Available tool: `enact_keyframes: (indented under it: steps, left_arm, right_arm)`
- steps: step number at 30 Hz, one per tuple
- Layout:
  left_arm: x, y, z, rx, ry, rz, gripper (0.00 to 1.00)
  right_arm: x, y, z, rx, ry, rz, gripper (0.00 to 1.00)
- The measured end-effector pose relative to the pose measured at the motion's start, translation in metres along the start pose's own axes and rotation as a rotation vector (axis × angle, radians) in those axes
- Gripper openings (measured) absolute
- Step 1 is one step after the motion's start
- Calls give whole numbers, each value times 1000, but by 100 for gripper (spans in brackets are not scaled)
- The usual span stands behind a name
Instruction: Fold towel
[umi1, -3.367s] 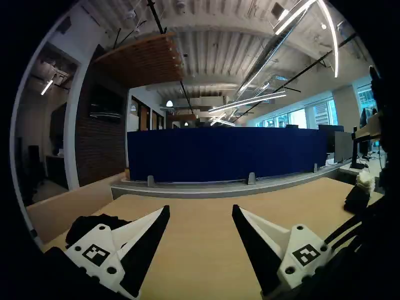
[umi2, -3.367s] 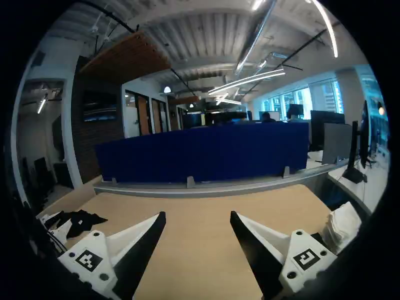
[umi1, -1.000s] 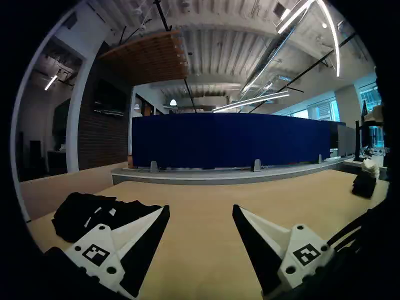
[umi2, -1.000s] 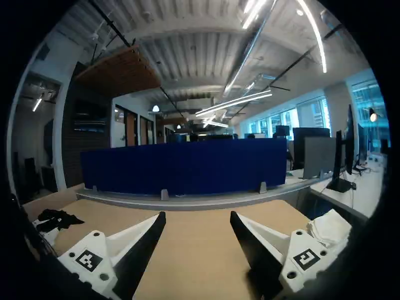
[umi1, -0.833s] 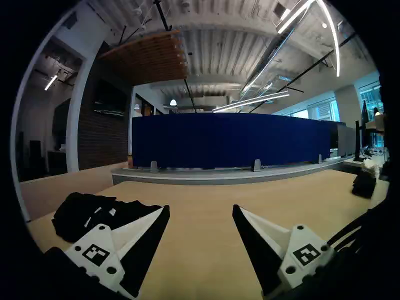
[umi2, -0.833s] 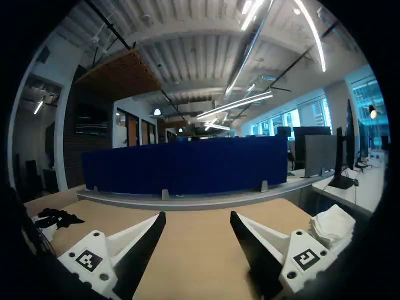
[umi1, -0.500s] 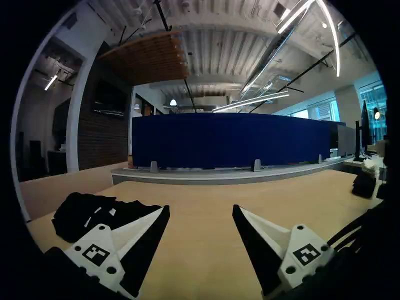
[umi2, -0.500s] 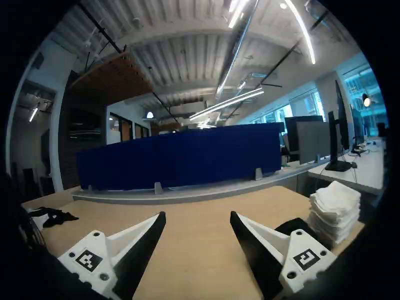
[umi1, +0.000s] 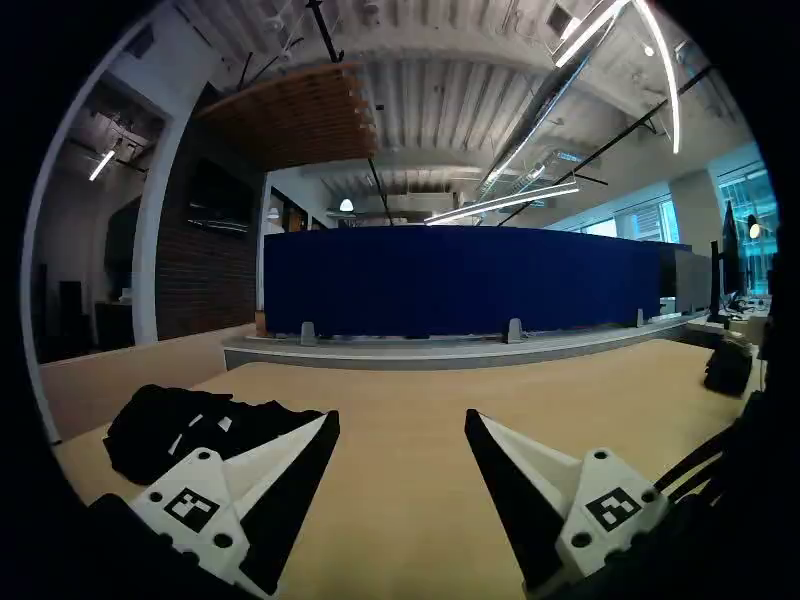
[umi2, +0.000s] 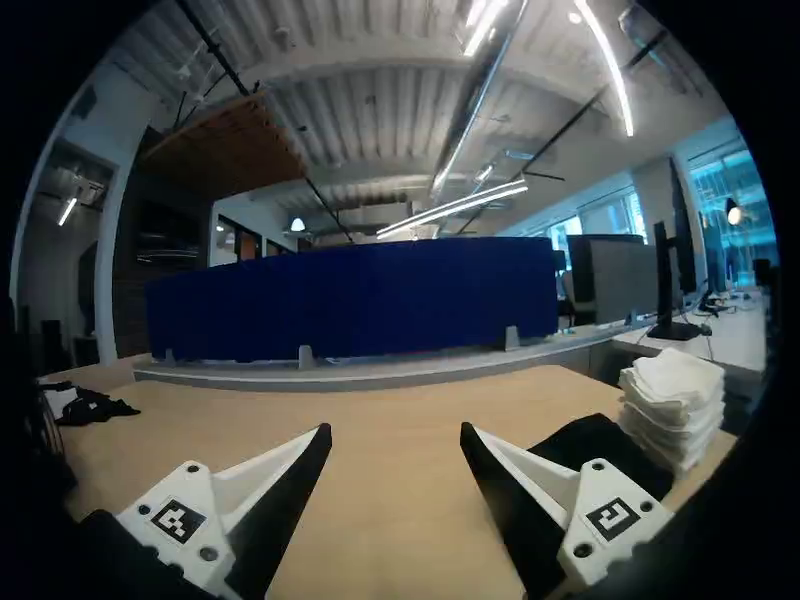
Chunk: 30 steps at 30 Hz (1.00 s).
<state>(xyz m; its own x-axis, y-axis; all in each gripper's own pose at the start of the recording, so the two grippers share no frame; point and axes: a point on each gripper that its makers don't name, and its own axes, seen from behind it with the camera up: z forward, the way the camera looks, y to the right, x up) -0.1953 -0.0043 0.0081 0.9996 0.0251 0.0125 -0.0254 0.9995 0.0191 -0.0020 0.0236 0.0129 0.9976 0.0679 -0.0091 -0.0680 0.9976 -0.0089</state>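
Note:
In the left gripper view, my left gripper (umi1: 402, 425) is open low over the wooden table (umi1: 420, 400), nothing between its fingers. A crumpled black towel (umi1: 190, 430) lies just beyond its left finger. In the right gripper view, my right gripper (umi2: 395, 435) is also open and empty. A black cloth (umi2: 600, 440) lies right behind its right finger, beside a stack of folded white towels (umi2: 675, 405). The crumpled black towel (umi2: 90, 407) shows far left in that view.
A blue partition (umi1: 460, 280) on a grey rail runs along the table's far edge. Desks with monitors (umi2: 665, 280) stand to the right. A dark object (umi1: 728, 368) sits at the table's right edge in the left gripper view.
The right gripper has turned to the right and dropped lower, bringing the white stack and the black cloth into fuller view. The left gripper has stayed still over the last second.

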Motion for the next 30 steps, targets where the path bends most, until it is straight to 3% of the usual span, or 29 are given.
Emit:
enact_keyframes:
  steps: [12,30]
  left_arm:
    - [0,0,0,0,0,0,93]
    - [0,-1,0,0,0,0,93]
  right_arm:
    - [-18,-3,-3,-5,-11,-19,99]
    - [-15,-8,-4,8,8,-57,99]
